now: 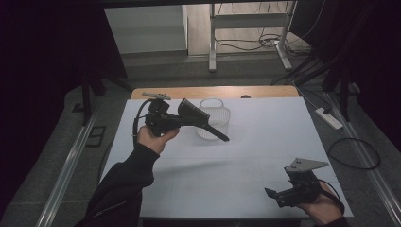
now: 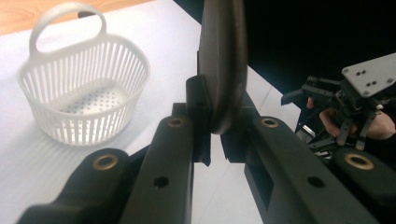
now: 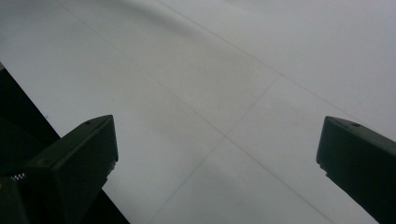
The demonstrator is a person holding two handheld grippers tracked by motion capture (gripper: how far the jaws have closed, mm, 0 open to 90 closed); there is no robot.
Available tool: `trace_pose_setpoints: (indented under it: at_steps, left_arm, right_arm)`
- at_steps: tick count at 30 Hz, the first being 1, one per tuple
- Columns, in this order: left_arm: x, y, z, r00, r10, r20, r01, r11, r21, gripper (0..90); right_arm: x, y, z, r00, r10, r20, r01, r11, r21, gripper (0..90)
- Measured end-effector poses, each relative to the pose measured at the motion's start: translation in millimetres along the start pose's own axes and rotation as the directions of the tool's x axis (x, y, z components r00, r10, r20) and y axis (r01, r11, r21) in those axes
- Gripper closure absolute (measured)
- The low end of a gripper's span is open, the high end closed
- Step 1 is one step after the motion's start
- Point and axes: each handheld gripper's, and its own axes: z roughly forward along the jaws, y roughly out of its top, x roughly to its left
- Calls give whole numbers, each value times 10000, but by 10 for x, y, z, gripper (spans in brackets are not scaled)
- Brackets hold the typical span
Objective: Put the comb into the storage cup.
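High view looks forward and down over the white-covered table (image 1: 265,127). Left gripper view sits close, facing the white slatted plastic basket (image 2: 84,98), shared with high view (image 1: 215,118). Right gripper view faces the table sheet, near.

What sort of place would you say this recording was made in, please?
Probably a lab recording station: a table under a white cover, dark curtains around it, and cables and a power strip on the floor.
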Motion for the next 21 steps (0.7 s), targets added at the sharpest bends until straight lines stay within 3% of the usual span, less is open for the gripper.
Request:
trace_pose_setpoints:
  at_steps: [12,21]
  left_arm:
    - [61,99,-104,9995,-147,-268,142,9997,-186,831]
    - [141,163,-167,9979,-310,-569,291,9990,-338,831]
  right_arm:
    - [-109,-216,-160,9915,1015,815,-1027,9947,101,0]
    - [-124,-246,-202,9867,1234,1056,-1246,9922,48,0]
